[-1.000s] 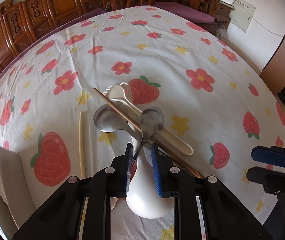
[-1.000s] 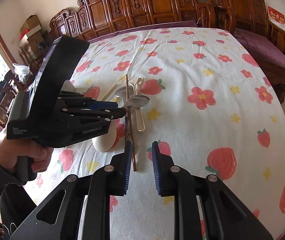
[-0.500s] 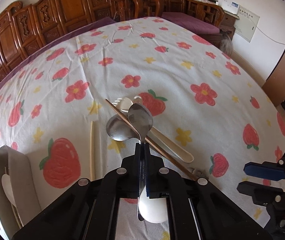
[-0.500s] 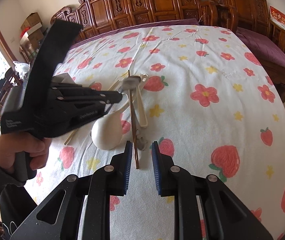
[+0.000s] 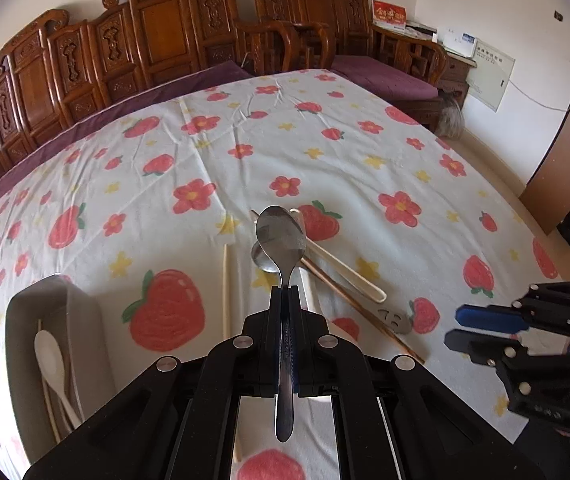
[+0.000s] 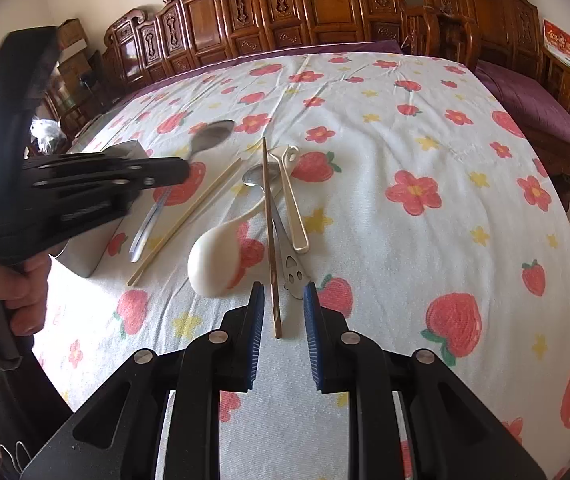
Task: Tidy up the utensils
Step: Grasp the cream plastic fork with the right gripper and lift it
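Above the floral tablecloth (image 5: 365, 168), left gripper (image 5: 284, 294) clamps a steel spoon (image 5: 281, 240); right gripper (image 6: 283, 308) jaws apart, empty.

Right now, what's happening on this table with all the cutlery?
A person is sorting utensils with two handheld grippers. The left gripper has its jaws shut on a shiny metal spoon, held above the strawberry-print tablecloth. A grey storage tray at the left already holds a white plastic spoon. The right gripper waits open over the near end of a dark brown chopstick, which lies across the remaining pile.
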{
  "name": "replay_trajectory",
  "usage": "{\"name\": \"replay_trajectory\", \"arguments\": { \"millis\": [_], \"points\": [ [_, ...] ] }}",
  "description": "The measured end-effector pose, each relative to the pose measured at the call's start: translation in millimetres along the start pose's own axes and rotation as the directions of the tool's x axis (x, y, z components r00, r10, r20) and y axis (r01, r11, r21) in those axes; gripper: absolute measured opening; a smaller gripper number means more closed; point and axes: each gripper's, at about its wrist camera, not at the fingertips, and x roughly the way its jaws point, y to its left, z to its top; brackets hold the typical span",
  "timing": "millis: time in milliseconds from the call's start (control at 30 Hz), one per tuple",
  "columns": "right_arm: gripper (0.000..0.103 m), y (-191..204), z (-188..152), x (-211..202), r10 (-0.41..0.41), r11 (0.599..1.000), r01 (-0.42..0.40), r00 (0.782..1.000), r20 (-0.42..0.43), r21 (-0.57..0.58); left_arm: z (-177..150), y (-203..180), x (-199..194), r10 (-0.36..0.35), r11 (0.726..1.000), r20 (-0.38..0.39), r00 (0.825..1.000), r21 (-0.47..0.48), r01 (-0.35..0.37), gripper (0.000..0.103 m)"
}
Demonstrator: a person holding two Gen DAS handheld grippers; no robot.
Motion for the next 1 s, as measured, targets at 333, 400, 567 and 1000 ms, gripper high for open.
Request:
{"name": "replay_trajectory", "arguments": {
  "millis": [333,400,567,1000],
  "points": [
    [0.022,1,36,23,-0.028,0.999,0.029,0.999,0.025,-0.026,-21,21,-38,-0.003,0.999,0.044,0.999,-0.034,0.005,0.003],
    [0.022,1,47,34,-0.033,0.999,0.034,0.999,0.018,-0.039,-26,25,-44,-0.006,0.999,0.052,0.999,-0.044,0.008,0.003],
    [0.022,-3,69,67,-0.060,0.996,0.058,0.998,-0.023,-0.069,-35,31,-58,-0.005,0.999,0.067,0.998,-0.052,0.009,0.003],
    [0.022,8,84,109,-0.112,0.989,0.098,0.986,-0.122,-0.113,-49,49,-83,0.003,0.998,0.094,0.996,-0.062,0.003,0.003]
  ]
}}
